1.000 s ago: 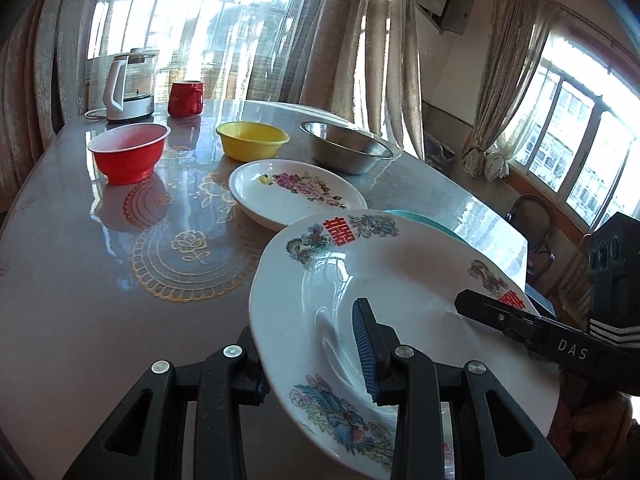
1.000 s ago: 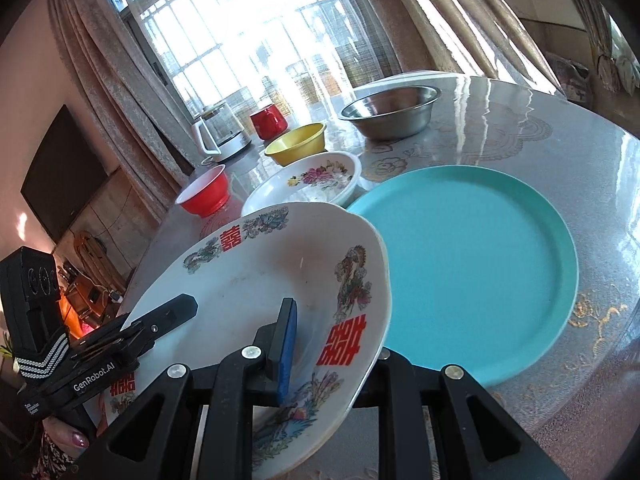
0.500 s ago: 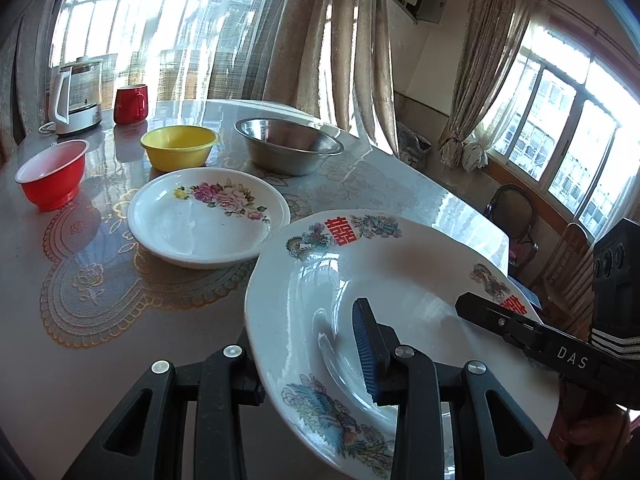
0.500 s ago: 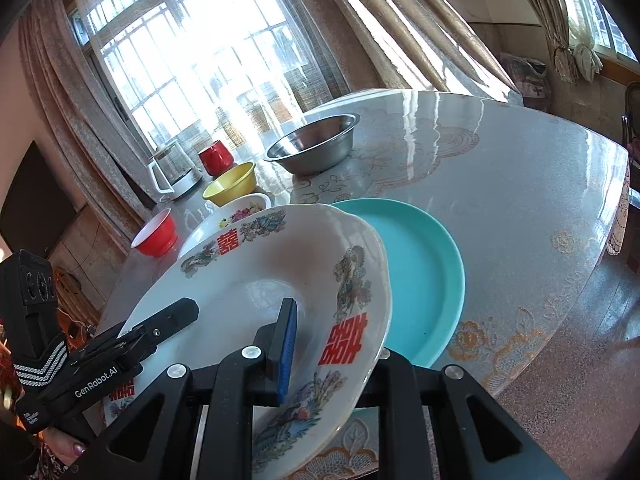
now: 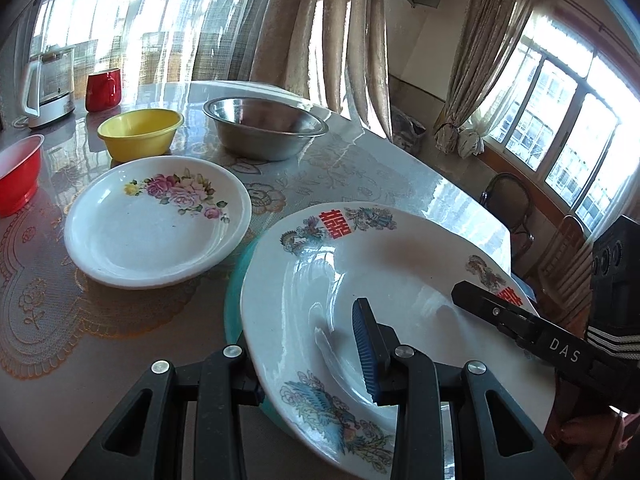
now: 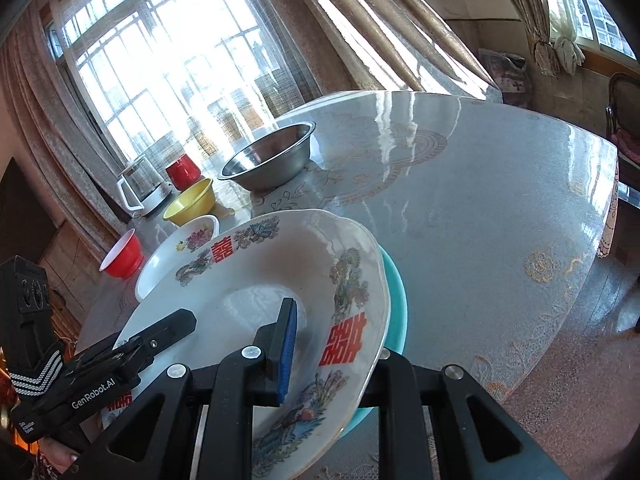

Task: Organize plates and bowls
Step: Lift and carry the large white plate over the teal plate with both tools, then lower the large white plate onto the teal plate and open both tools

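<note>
Table (image 5: 360, 168): I see a glossy round top, lace pattern under the sheen.
Dragon plate (image 5: 400, 272): large white scalloped ceramic, red double-happiness characters on the rim; sits over the teal plate (image 6: 396, 296).
Left gripper (image 5: 308, 364): marked "GenRobot.AI"; I have it clamped on the dragon plate's rim.
Right gripper (image 6: 332, 344): marked "DAS"; clamped on the opposite rim.
Flower plate (image 5: 156, 220): white, rose print.
Steel bowl (image 5: 264, 128): bare metal.
Yellow bowl (image 5: 140, 132), red bowl (image 5: 16, 172): plastic.
</note>
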### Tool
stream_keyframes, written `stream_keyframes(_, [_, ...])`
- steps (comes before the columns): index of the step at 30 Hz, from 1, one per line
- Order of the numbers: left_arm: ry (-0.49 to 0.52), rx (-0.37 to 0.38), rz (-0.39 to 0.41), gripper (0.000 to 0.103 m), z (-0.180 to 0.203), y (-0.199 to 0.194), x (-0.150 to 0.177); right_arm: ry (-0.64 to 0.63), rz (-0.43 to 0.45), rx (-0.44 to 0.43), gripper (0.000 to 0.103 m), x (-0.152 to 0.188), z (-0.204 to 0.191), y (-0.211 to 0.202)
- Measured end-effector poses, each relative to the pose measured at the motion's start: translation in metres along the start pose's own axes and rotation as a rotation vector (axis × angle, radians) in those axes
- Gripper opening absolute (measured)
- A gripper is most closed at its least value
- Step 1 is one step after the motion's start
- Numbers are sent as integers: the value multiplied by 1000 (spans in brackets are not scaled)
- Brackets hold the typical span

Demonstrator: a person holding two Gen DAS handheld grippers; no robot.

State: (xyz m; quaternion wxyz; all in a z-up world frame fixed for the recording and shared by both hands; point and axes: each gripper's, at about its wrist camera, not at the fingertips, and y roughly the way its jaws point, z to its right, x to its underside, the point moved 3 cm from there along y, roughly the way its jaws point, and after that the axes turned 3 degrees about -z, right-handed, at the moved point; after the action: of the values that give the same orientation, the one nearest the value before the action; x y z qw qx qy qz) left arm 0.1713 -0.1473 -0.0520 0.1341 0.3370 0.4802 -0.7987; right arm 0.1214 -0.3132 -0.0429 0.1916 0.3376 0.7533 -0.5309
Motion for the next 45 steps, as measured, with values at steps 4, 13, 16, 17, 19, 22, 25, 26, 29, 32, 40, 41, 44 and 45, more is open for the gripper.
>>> stream_keyframes(4, [-21, 9, -21, 35, -2, 10, -4, -1, -1, 20, 19, -4, 4, 10])
stream_keyframes(13, [-48, 44, -74, 34, -7, 18, 0, 23, -12, 34, 19, -3, 12, 23])
stream_keyframes(16, [-39, 45, -77, 35, -6, 16, 1, 56, -19, 19, 19, -2, 16, 24])
stream_keyframes(17, [-39, 45, -78, 35, -7, 16, 1, 60, -18, 17, 19, -1, 16, 24])
stream_keyframes(19, [-35, 41, -79, 35, -7, 15, 2, 50, -17, 29, 20, -1, 14, 24])
stream_keyframes(22, [-34, 32, -77, 35, -10, 12, 3, 40, -14, 46, 20, -2, 12, 23])
stream_keyframes(25, [-34, 30, -76, 35, -11, 10, 4, 41, -15, 64, 22, -3, 11, 24])
stream_keyframes(26, [-34, 27, -75, 35, -12, 9, 4, 41, -16, 69, 23, -3, 11, 24])
stream_keyframes(29, [-31, 22, -72, 35, -13, 8, 5, 30, -18, 83, 26, -3, 9, 23])
stream_keyframes(32, [-29, 21, -68, 35, -14, 6, 5, 26, -33, 101, 29, -2, 8, 20])
stream_keyframes(40, [-17, 28, -46, 34, -20, -8, 10, 42, -30, 89, 32, 5, 9, 6])
stream_keyframes(41, [-13, 30, -43, 34, -20, -10, 11, 43, -28, 88, 32, 5, 9, 3])
stream_keyframes(44, [-4, 32, -35, 34, -20, -15, 12, 45, -26, 81, 32, 8, 10, -4])
stream_keyframes(45, [-2, 33, -33, 34, -20, -16, 13, 47, -27, 84, 33, 9, 10, -6])
